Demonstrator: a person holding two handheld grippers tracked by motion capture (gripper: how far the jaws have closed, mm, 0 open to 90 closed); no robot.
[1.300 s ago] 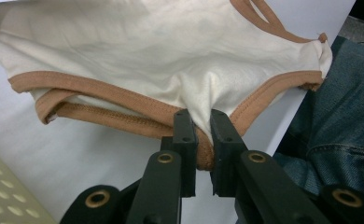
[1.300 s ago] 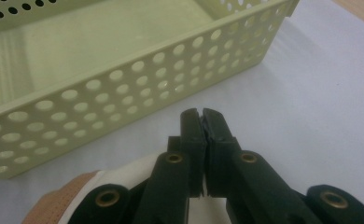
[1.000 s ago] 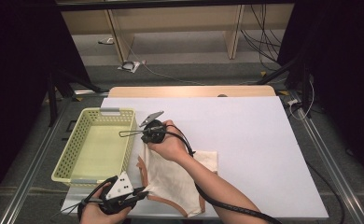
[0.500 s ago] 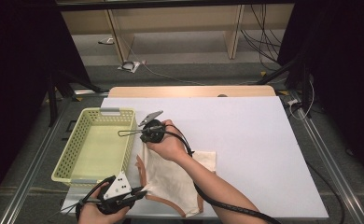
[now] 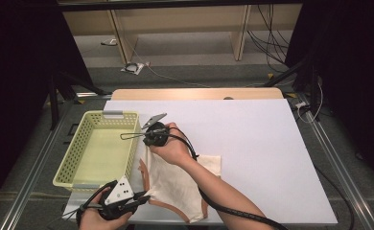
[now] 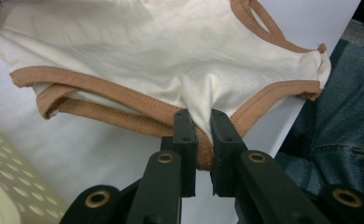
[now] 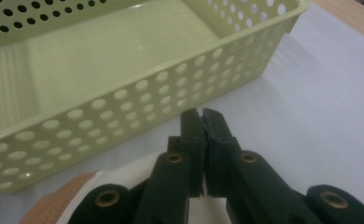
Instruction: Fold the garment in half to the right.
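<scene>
**Folding the cream garment beside the basket**

My left gripper (image 6: 202, 140) pinches the tan-trimmed hem of the cream garment (image 6: 171, 51), which lies on the white table (image 5: 271, 153) just right of the yellow basket (image 7: 124, 102). My right gripper (image 7: 202, 122) is closed, apparently empty. Next, I judge, a fold needs a second grip.

High view looks down from above; both gripper views sit close, sharing the cream garment (image 6: 180, 51).
</scene>
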